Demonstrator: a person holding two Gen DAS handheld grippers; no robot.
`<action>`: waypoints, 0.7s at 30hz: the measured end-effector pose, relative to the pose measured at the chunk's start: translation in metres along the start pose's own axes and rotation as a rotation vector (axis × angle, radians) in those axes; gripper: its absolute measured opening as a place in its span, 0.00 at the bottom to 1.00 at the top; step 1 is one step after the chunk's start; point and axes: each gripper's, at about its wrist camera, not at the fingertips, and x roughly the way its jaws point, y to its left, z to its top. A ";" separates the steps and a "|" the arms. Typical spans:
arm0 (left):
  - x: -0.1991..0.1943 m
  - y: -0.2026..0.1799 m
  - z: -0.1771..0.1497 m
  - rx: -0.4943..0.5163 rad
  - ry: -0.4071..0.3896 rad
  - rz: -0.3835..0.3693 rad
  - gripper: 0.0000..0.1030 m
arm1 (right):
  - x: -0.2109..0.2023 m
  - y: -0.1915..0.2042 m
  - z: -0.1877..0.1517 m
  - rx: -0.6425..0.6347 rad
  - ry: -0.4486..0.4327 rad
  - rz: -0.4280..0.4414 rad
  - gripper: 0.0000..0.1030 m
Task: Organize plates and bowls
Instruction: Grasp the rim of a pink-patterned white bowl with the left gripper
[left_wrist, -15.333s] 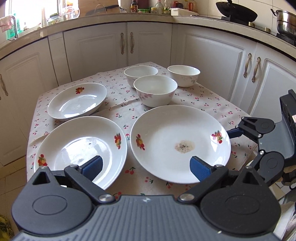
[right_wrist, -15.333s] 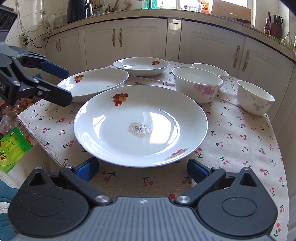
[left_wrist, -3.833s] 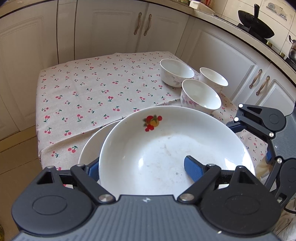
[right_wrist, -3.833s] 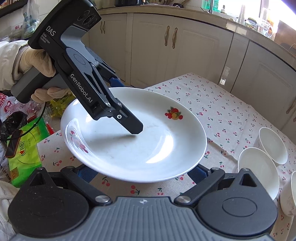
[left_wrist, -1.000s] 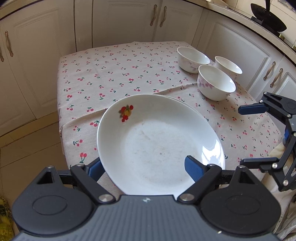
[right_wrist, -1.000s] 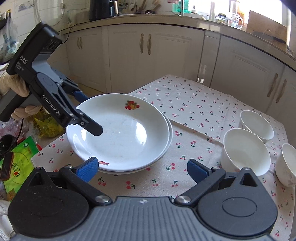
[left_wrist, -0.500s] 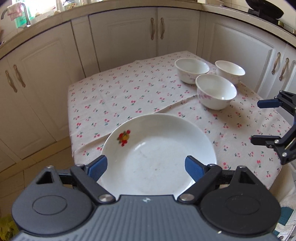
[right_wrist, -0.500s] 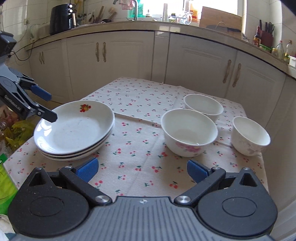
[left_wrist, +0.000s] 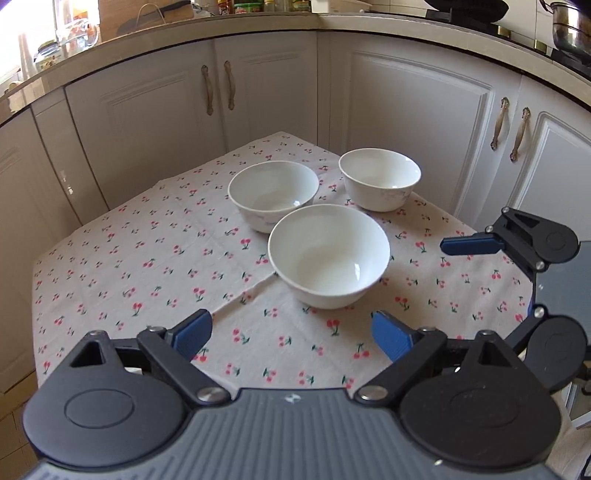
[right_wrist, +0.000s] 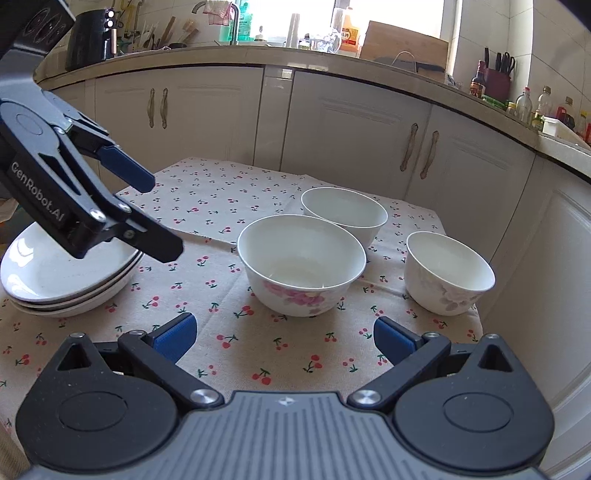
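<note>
The 3 plates (right_wrist: 55, 284) sit stacked at the left edge of the bench (left_wrist: 155, 266), so what remains, as I judge it, is the 3 bowls grouped toward the far right corner. The nearest bowl (left_wrist: 328, 254) stands closest to the front edge; a second bowl (left_wrist: 273, 192) is just behind it and so close that their rims look to touch or nearly touch; the third bowl (left_wrist: 379, 177) stands apart, nearest the right edge.

The left gripper (left_wrist: 291, 334) has just been opening its fingers, and they stand apart with nothing but cloth between them. It points down at the nearest bowl, which lies straight ahead of the gap and a little to its right. The right gripper (right_wrist: 284, 334) also has its fingers apart and holds nothing; in its own view the same bowl (right_wrist: 301, 264) lies straight ahead, centred between the fingers.

Both grippers are near that bowl, so either could take it. A bowl is round, with no long axis to line up on, so what matters is the wall: 1 finger has to go inside the rim and 1 outside. The right gripper looks better centred for that. In the right wrist view the left gripper (right_wrist: 166, 225) hangs above the bench between the plates and the bowls, so the 2 could crowd each other if both reach in.
</note>
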 end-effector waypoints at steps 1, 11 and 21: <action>0.008 -0.001 0.005 0.004 0.002 -0.007 0.91 | 0.004 -0.002 0.001 -0.001 0.004 0.002 1.00; 0.065 0.005 0.040 -0.004 0.046 -0.072 0.80 | 0.044 -0.009 0.008 -0.022 0.011 0.016 1.00; 0.090 0.013 0.049 -0.028 0.073 -0.111 0.69 | 0.060 -0.012 0.016 -0.021 0.003 0.027 0.94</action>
